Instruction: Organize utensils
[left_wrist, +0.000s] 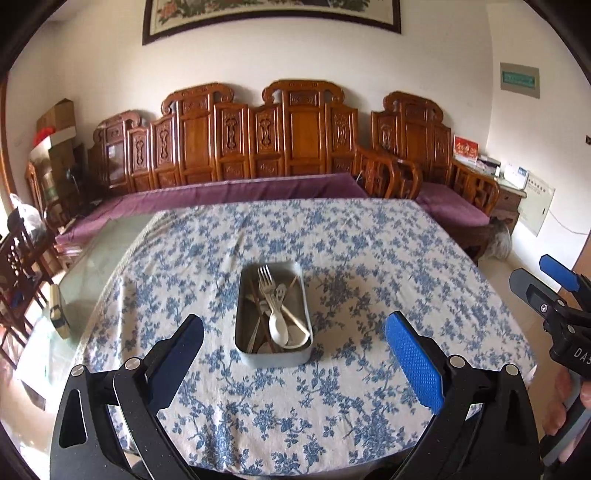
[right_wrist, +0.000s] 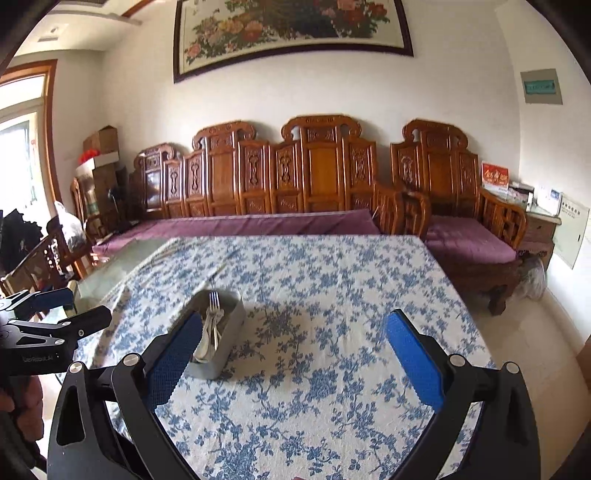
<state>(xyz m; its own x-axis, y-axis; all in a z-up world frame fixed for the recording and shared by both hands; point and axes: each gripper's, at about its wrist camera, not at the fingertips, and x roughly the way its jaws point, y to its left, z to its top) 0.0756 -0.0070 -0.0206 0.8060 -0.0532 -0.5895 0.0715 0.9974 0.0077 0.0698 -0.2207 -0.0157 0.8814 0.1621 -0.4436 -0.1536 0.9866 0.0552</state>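
Lying on the blue-flowered tablecloth (left_wrist: 332, 236), the rectangular metal tray (left_wrist: 274, 354) sits ahead of the left gripper (left_wrist: 293, 334), centred in the wide gap between its two fingers and apart from both. Those fingers stand spread, holding nothing; the right-hand pad (left_wrist: 413, 363) is bright blue with a fine dimpled grip texture, the other one shadowed.

In the right wrist view the same tray (right_wrist: 218, 363) lies off to the left, partly hidden behind the inner left finger (right_wrist: 173, 362) of the right gripper (right_wrist: 293, 338), whose fingers are likewise wide apart and empty over bare cloth.

The tray is dull grey steel with rounded corners and low upright walls. Inside it lie a shiny metal fork (left_wrist: 266, 286) with tines pointing away, a slotted metal spoon (left_wrist: 280, 295) just beside it, a white glossy soup spoon (left_wrist: 279, 330) near the close end, and dark wooden chopsticks (left_wrist: 258, 306) running lengthwise; the pieces overlap in a loose heap.

The cloth is thin, creased cotton, white with blue blossoms. Beyond the table stands a carved reddish-brown wooden bench (left_wrist: 258, 140) with purple cushions (left_wrist: 221, 199).
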